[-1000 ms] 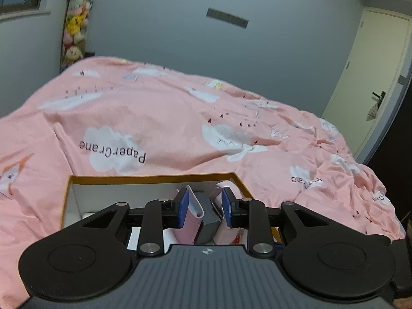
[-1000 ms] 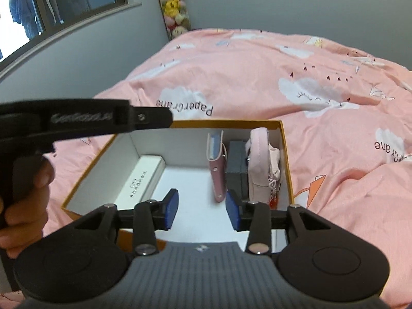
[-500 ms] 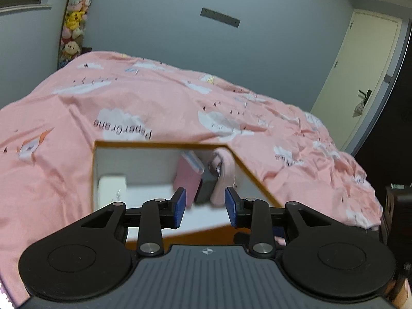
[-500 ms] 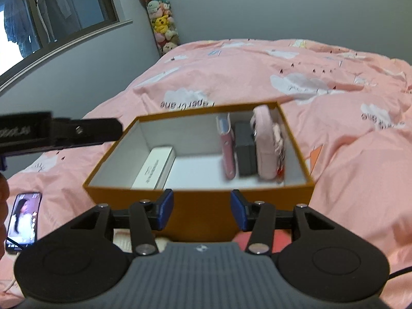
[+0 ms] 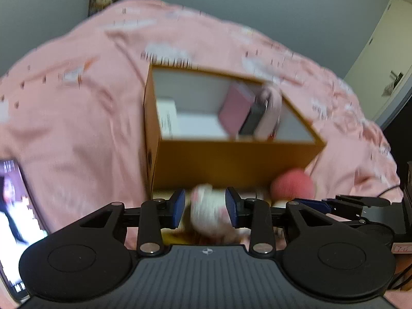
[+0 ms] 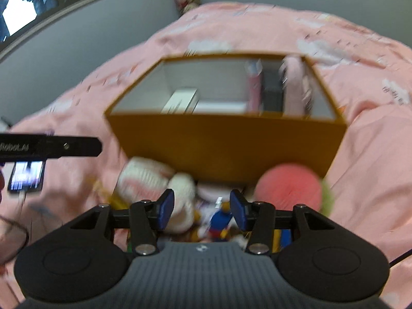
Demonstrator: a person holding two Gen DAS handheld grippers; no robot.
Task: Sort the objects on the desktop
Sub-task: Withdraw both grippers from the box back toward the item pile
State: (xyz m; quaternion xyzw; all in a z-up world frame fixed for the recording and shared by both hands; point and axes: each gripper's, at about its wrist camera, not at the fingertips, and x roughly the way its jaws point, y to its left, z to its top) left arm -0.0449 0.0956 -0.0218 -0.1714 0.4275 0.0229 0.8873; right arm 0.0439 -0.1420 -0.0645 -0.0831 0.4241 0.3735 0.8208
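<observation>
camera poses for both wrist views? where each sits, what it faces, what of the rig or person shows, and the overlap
Left wrist: sits behind the left gripper, facing the orange box from its near-left corner across the pink duvet; open blue fingers show, right gripper at the right edge.
Right wrist: sits behind the right gripper, facing the box's long near wall; open fingers show, left gripper's black arm and a bit of hand at the left.
Shared: box, pink ball, white plush, phone. Both views are blurred.

Left tongs (image 5: 205, 207) black with 2 blue pads, right tongs (image 6: 201, 205) alike, ribbed grey housing
</observation>
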